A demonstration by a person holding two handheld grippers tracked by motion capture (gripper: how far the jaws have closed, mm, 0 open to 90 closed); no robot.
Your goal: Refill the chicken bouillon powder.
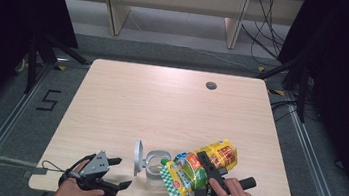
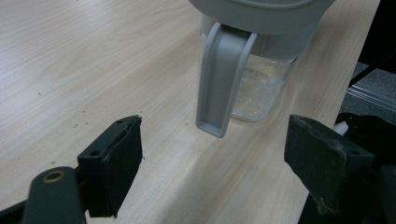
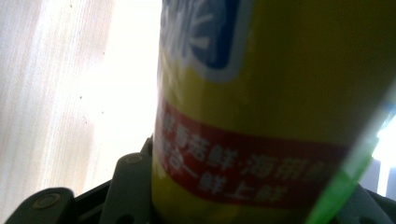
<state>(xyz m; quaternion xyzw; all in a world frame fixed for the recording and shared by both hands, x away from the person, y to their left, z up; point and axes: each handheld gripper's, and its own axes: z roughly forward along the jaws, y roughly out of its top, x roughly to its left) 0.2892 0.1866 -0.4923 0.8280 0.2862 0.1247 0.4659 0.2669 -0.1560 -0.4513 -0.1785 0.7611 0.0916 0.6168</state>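
A clear glass jar (image 1: pixel 156 169) with a grey flip lid (image 1: pixel 138 157) standing open is near the table's front edge. My right gripper (image 1: pixel 207 166) is shut on a yellow snack bag (image 1: pixel 202 167) tipped with its green checked end (image 1: pixel 172 182) over the jar's mouth. Up close in the right gripper view, the bag (image 3: pixel 280 112) shows yellow with a red band of writing. My left gripper (image 1: pixel 120 172) stands open just left of the jar. In the left gripper view the jar (image 2: pixel 261 88) and its grey lid strap (image 2: pixel 219 79) stand ahead between the black fingers (image 2: pixel 114 163).
The wooden table (image 1: pixel 171 107) has a round cable hole (image 1: pixel 210 86) at the back right. Black curtains hang on both sides, and cables lie on the floor beyond. The front edge of the table runs close under both hands.
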